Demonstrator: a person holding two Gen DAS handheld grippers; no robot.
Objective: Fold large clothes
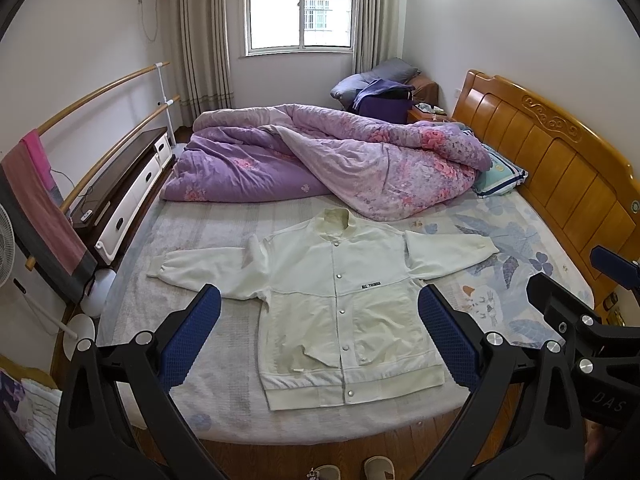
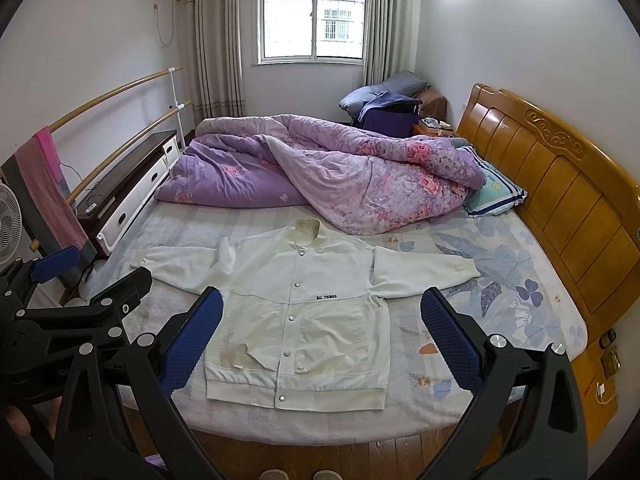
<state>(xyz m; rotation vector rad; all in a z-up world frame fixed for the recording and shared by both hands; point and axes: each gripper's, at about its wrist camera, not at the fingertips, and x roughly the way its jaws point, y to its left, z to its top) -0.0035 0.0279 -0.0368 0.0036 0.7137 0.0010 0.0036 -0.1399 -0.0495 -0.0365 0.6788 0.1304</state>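
Jacket (image 1: pixel 340 312) first: the white snap-front lies face up and buttoned on the near part of the bed (image 1: pixel 200 400), hem toward you, both sleeves spread out sideways. Its left sleeve (image 1: pixel 208 276) has a fold bunched at the shoulder, so if you fold over it you will likely trap a crease. Your left gripper (image 1: pixel 320 332) and right gripper (image 2: pixel 322 332) both hang above the garment with jaws spread wide, holding nothing. The fabric looks thin and limp, so a one-layer pinch could drag the front away from the back. The hem sits close to the mattress edge; pull toward yourself and it may slide off. Behind the collar, the purple quilt (image 1: pixel 320 160) lies near enough to catch a lifted sleeve.
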